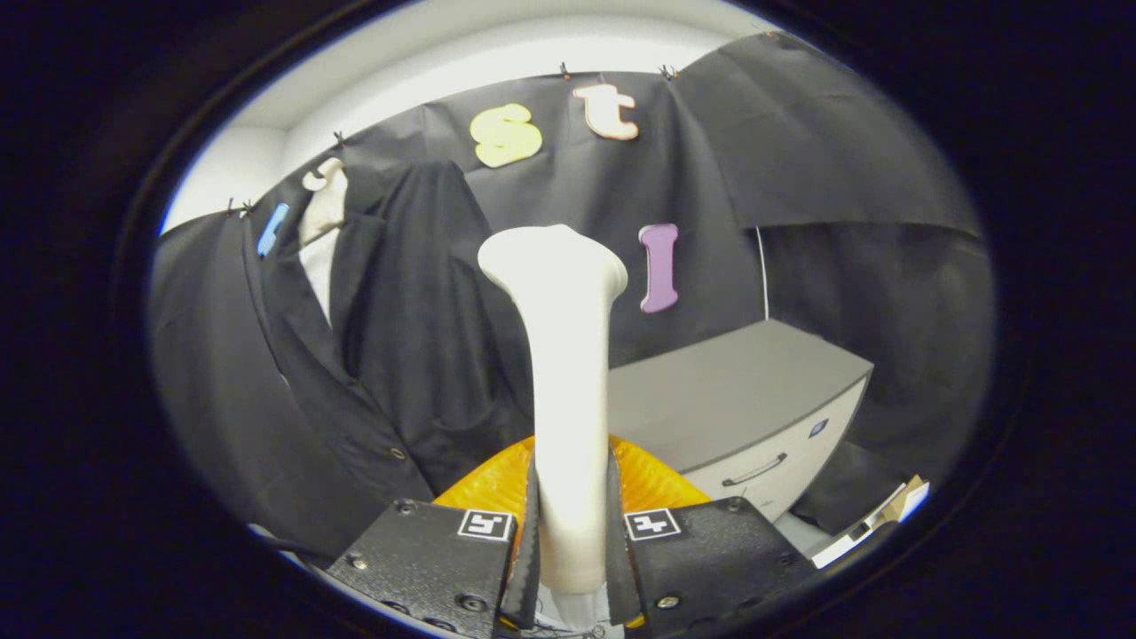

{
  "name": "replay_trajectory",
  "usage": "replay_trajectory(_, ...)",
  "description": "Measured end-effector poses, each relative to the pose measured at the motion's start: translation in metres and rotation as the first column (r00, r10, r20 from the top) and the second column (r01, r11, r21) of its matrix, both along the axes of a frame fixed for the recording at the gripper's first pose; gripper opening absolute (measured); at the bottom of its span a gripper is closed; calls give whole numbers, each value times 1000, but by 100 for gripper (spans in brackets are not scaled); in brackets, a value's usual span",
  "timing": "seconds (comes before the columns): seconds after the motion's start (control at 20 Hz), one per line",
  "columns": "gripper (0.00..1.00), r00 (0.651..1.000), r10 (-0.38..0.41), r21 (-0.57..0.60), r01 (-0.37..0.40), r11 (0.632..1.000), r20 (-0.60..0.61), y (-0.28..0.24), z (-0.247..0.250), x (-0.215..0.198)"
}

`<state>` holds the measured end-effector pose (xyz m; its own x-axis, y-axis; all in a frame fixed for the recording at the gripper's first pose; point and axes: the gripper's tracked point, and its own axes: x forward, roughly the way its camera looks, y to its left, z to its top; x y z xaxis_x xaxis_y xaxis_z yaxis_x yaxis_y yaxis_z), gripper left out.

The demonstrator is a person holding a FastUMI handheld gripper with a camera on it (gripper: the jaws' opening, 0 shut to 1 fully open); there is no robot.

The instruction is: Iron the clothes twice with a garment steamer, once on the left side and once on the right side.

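Steamer (568, 373) betw claw (573, 541) fingers; jacket (390, 337) left.

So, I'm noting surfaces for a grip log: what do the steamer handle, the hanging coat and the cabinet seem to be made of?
The steamer handle, clamped between the gripper fingers, looks like smooth matte white plastic, moulded and seamless. The coat seems a dark woven cloth, folding softly, with small round fasteners. The cabinet looks like grey painted metal or laminate, flat and even; which one is unclear.
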<state>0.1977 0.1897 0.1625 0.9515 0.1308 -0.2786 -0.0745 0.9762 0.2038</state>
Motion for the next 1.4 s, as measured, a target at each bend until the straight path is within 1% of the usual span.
replay_trajectory(0.15, 33, 988, 18, -9, -17, 1000, 152, 29, 44, 0)
replay_trajectory(0.3, 33, 962, 39, -25, -33, 999, 272, 58, 79, 8)
replay_trajectory(0.4, 33, 943, 56, -18, -53, 998, 329, 78, 95, 16)
replay_trajectory(0.6, 33, 912, 91, -41, -81, 996, 400, 115, 118, 35)
replay_trajectory(0.8, 33, 877, 66, -76, -34, 997, 477, 137, 142, 62)
replay_trajectory(1.0, 33, 842, 79, -117, -19, 993, 534, 163, 158, 75)
replay_trajectory(1.05, 33, 839, 84, -131, -16, 991, 538, 168, 157, 77)
replay_trajectory(1.2, 33, 860, 78, -153, 0, 988, 505, 179, 137, 90)
replay_trajectory(1.3, 33, 878, 88, -152, -18, 988, 471, 186, 120, 95)
replay_trajectory(1.4, 33, 884, 89, -155, -20, 988, 460, 186, 111, 97)
